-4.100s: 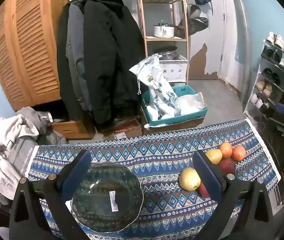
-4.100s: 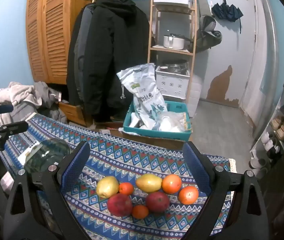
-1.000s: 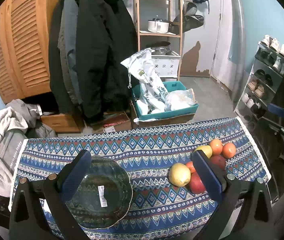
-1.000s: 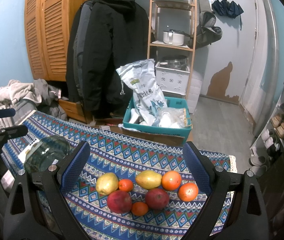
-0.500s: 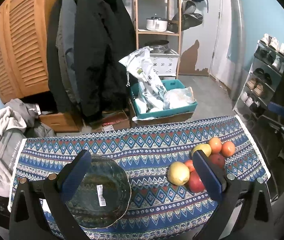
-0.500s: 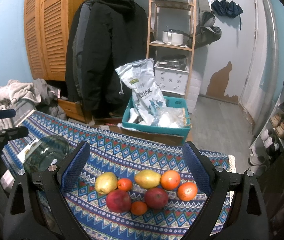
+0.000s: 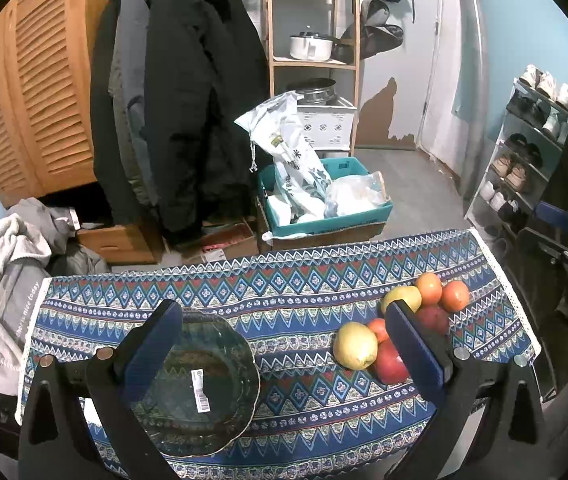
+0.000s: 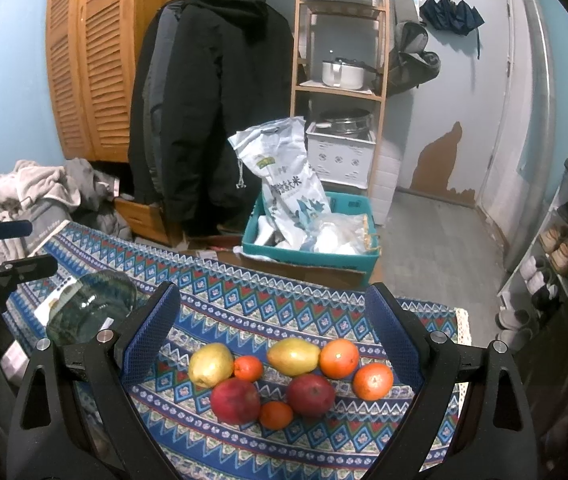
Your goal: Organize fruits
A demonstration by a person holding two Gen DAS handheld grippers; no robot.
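Note:
A dark glass bowl (image 7: 200, 388) with a white sticker sits at the table's left, under my open left gripper (image 7: 284, 344). Several fruits lie in a cluster on the patterned cloth at the right. In the right wrist view I see a yellow pear (image 8: 211, 365), a second pear (image 8: 293, 356), two red apples (image 8: 235, 400) (image 8: 311, 395) and several oranges (image 8: 339, 358). My right gripper (image 8: 272, 328) hovers open above this cluster, holding nothing. The bowl (image 8: 88, 308) shows at that view's left, with the left gripper's body beside it.
A patterned blue tablecloth (image 7: 284, 292) covers the small table. Behind it stand a teal crate (image 7: 324, 216) with bags, hanging dark coats (image 7: 180, 100), a wooden shelf (image 7: 312, 40) and a shoe rack (image 7: 532, 152). A clothes pile (image 7: 0, 256) lies at the left.
Both views have shifted only slightly; the left gripper drifted a little over the table. Fruits and bowl have not moved, and both grippers stay open.

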